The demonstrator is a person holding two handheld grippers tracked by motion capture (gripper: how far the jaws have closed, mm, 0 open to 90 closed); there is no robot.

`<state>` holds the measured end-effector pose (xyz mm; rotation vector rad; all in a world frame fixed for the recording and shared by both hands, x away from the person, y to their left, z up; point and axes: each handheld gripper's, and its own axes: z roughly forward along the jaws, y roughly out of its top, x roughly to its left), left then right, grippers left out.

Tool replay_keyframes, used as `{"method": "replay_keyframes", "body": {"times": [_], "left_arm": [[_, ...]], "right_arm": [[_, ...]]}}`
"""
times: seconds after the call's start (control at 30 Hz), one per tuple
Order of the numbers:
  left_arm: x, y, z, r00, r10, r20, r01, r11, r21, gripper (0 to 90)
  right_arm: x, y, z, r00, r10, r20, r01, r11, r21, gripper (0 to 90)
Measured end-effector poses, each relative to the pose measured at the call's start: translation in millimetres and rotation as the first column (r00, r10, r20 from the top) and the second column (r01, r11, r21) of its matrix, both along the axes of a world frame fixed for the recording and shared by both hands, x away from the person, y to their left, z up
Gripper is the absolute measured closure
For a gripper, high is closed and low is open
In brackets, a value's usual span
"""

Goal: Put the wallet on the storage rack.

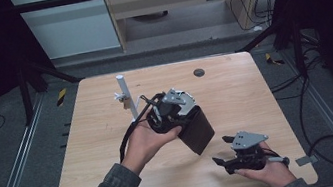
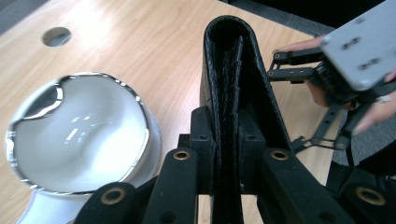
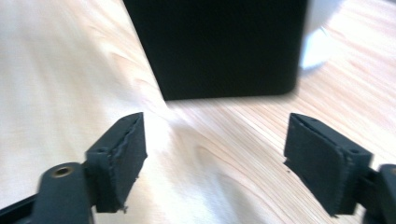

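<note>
Two grippers work over the light wooden table. Left gripper pinches a folded black leather pouch, lifted beside the white upright post. Right gripper gapes wide, empty, just beside that pouch.

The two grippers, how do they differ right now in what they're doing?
The left gripper is shut on the black folded pouch, pads pressing its edge; the right gripper stands open with nothing between its jaws. In the high view the left gripper is up over the middle of the wooden table with the pouch hanging from it, while the right gripper sits low near the front edge, pointing toward the pouch. Both are black, two-jawed and hand-held.
</note>
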<state>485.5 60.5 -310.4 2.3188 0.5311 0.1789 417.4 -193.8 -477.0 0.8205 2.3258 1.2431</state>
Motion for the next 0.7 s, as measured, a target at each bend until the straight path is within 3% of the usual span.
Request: {"method": "replay_keyframes", "body": {"times": [0.07,0.13,0.23,0.37,0.4,0.5,0.7], "left_arm": [[1.8,3.5,4.5,0.9999,0.011,0.002,-0.011,0.9999,-0.009,80.6],[3.6,6.7,9.2,0.9999,0.016,0.002,-0.016,0.9998,-0.015,80.6],[4.9,8.4,15.8,0.9997,0.021,0.016,-0.021,0.9997,-0.013,80.5],[8.8,9.9,23.4,0.9989,0.036,0.031,-0.035,0.9992,-0.020,80.5],[10.1,10.2,25.3,0.9985,0.042,0.034,-0.041,0.9989,-0.024,80.5],[14.9,10.8,30.1,0.9976,0.054,0.044,-0.053,0.9981,-0.033,80.5],[26.3,10.0,35.9,0.9955,0.080,0.052,-0.078,0.9962,-0.040,80.5]], "right_arm": [[7.3,-4.3,-3.8,0.9977,-0.066,-0.017,0.065,0.998,-0.009,16.5],[16.8,-11.6,-7.5,0.9884,-0.148,-0.034,0.148,0.989,-0.019,14.6],[31.1,-25.2,-13.3,0.9595,-0.274,-0.065,0.273,0.962,-0.022,10.2],[43.4,-37.8,-20.9,0.9208,-0.375,-0.106,0.373,0.927,-0.039,7.4],[44.3,-39.1,-21.9,0.9124,-0.392,-0.118,0.390,0.920,-0.042,7.1],[47.4,-40.9,-25.3,0.8980,-0.419,-0.134,0.416,0.908,-0.053,6.5],[51.5,-41.1,-30.8,0.8853,-0.438,-0.155,0.432,0.899,-0.072,6.5]]}}
